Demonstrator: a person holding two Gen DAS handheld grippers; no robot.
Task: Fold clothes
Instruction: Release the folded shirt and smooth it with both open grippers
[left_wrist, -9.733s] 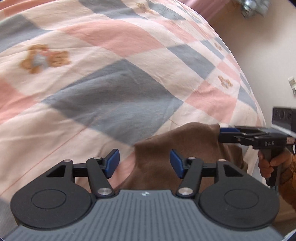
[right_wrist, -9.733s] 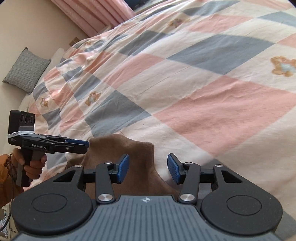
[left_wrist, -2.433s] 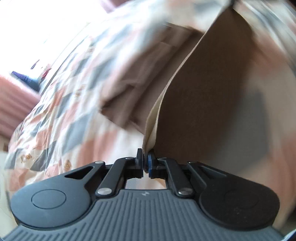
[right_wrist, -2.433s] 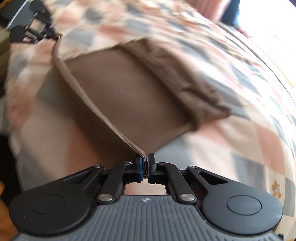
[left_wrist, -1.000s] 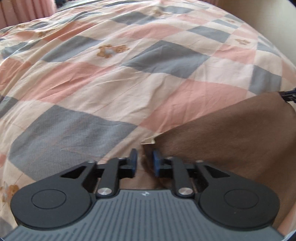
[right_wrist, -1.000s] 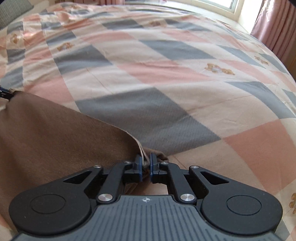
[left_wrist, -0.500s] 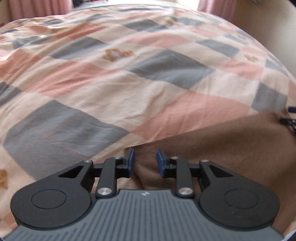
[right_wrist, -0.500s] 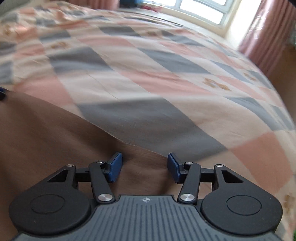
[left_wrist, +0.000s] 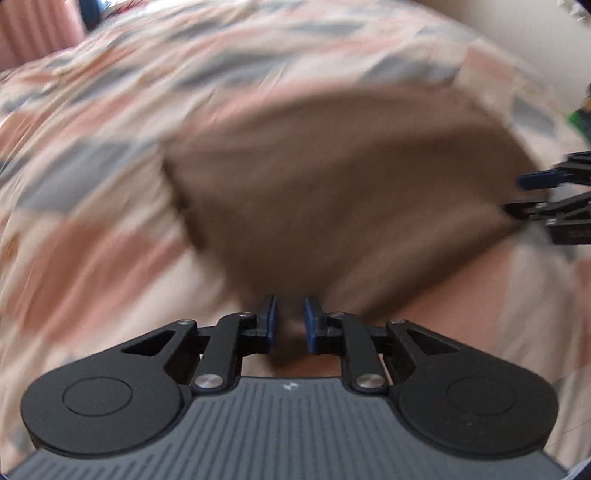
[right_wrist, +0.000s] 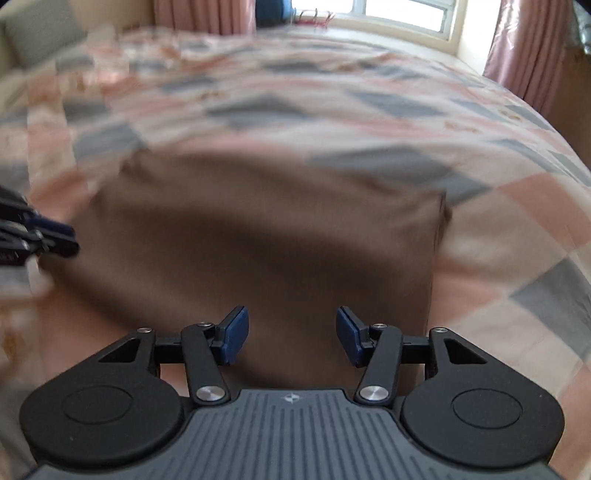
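A brown garment (left_wrist: 332, 192) lies folded flat on the checked bedspread (left_wrist: 92, 147); both views are motion-blurred. My left gripper (left_wrist: 290, 319) hovers at the garment's near edge, its jaws a narrow gap apart and closing, the pads pressing on nothing. In the right wrist view the garment (right_wrist: 258, 236) fills the middle. My right gripper (right_wrist: 291, 332) hangs over its near edge, jaws wide and closing, with cloth below them but not pinched. Each gripper shows in the other's view: the right one (left_wrist: 546, 199) at the garment's right side, the left one (right_wrist: 37, 232) at its left side.
The pink, grey and cream bedspread (right_wrist: 369, 110) stretches away on all sides of the garment. A grey cushion (right_wrist: 40, 33) sits at the far left corner. Pink curtains (right_wrist: 524, 48) and a bright window stand beyond the bed.
The right gripper let go of the cloth's edge and opened. Both grippers pulled back fast, so the whole folded garment now shows in front of them. The left jaws narrowed.
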